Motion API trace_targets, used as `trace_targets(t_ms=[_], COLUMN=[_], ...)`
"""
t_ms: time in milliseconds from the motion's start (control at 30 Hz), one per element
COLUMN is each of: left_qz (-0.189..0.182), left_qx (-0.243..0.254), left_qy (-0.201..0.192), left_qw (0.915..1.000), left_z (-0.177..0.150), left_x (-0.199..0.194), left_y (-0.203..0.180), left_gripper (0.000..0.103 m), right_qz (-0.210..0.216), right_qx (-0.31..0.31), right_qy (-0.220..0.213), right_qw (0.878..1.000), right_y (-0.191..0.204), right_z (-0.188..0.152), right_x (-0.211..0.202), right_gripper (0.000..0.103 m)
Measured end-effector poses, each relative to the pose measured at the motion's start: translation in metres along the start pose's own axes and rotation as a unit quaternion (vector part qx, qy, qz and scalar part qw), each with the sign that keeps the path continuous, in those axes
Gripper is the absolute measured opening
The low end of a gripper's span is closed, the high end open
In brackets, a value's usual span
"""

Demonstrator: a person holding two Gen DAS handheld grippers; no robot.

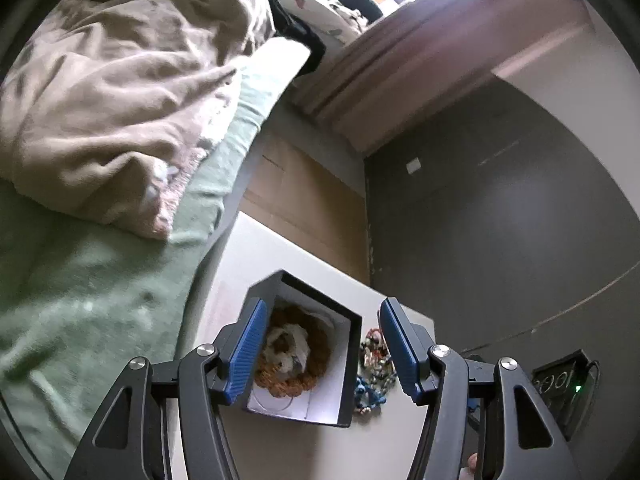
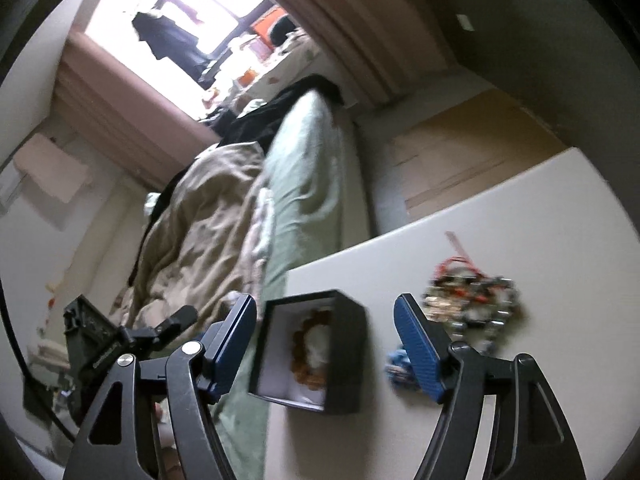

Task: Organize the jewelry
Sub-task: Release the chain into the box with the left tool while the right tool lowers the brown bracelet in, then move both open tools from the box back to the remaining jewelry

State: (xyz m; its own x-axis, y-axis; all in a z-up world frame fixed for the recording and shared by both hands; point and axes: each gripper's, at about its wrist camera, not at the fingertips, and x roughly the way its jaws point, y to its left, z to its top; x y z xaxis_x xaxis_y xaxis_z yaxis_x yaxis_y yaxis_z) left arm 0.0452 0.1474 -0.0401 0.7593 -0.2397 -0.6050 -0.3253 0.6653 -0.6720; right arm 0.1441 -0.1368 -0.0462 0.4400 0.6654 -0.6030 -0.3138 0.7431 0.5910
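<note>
A: Where is the jewelry?

B: An amber-brown beaded bracelet lies coiled in the open black square cardboard box with the white lining, on the white bench. Just beside the box sits a loose heap of mixed beaded jewelry, with a blue beaded piece at its near end.

A: And the jaws?

B: The left gripper has its jaws well apart, holding nothing, framing the box. The right gripper likewise stands wide and empty.

A: Anything hard to read?

B: The right view is blurred, so the heap's pieces blend together. Something pale sits within the bracelet's ring; I cannot tell what.

A: The room?

B: A bed with a green sheet and a crumpled beige duvet beside the bench, flattened cardboard on the floor, a pinkish curtain, a bright window.
</note>
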Motion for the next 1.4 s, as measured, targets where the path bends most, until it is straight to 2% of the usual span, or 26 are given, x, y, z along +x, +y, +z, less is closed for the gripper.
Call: trace_targets(t_ms=[167,433,467,500,567,633,700,767,900,1167,1300,1400], left_qz=[0.005,0.012,0.012,0.012,0.012,0.011,0.012,0.014,0.031,0.045,0.061,0.075], left_qx=[0.026,0.080,0.086,0.093,0.100,0.108,0.118,0.131,0.178,0.231,0.263,0.284], left_qy=[0.011,0.038,0.041,0.046,0.052,0.059,0.063,0.065,0.065,0.087,0.095,0.105], left_qw=[0.9996,0.9960,0.9954,0.9945,0.9935,0.9924,0.9909,0.9891,0.9815,0.9681,0.9582,0.9501], left_z=[-0.010,-0.034,-0.037,-0.042,-0.048,-0.055,-0.062,-0.069,-0.085,-0.114,-0.129,-0.139], left_x=[0.009,0.027,0.030,0.033,0.038,0.044,0.049,0.052,0.060,0.085,0.097,0.109], left_y=[-0.015,-0.045,-0.048,-0.053,-0.059,-0.066,-0.074,-0.081,-0.097,-0.118,-0.127,-0.130], left_gripper=[0.060,0.060,0.060,0.060,0.060,0.060,0.060,0.060,0.060,0.060,0.060,0.057], right_qz=[-0.048,-0.063,-0.065,-0.065,-0.070,-0.080,-0.079,-0.085,-0.140,-0.130,-0.161,-0.156], right_qx=[0.007,0.018,0.019,0.022,0.028,0.034,0.043,0.053,0.052,0.078,0.084,0.097], right_qy=[0.012,0.024,0.025,0.028,0.023,0.017,0.015,0.011,0.001,0.013,0.014,0.010], right_qw=[0.999,0.998,0.997,0.997,0.997,0.996,0.996,0.995,0.989,0.988,0.983,0.983], right_y=[-0.023,-0.044,-0.046,-0.049,-0.055,-0.061,-0.069,-0.077,-0.089,-0.114,-0.123,-0.131], right_z=[-0.001,-0.001,-0.002,-0.002,-0.002,-0.003,-0.003,-0.003,-0.002,0.001,0.000,0.001], right_x=[-0.014,-0.029,-0.031,-0.032,-0.037,-0.043,-0.046,-0.051,-0.062,-0.078,-0.085,-0.092], right_gripper=[0.073,0.073,0.077,0.086,0.096,0.096,0.103,0.103,0.103,0.103,0.103,0.103])
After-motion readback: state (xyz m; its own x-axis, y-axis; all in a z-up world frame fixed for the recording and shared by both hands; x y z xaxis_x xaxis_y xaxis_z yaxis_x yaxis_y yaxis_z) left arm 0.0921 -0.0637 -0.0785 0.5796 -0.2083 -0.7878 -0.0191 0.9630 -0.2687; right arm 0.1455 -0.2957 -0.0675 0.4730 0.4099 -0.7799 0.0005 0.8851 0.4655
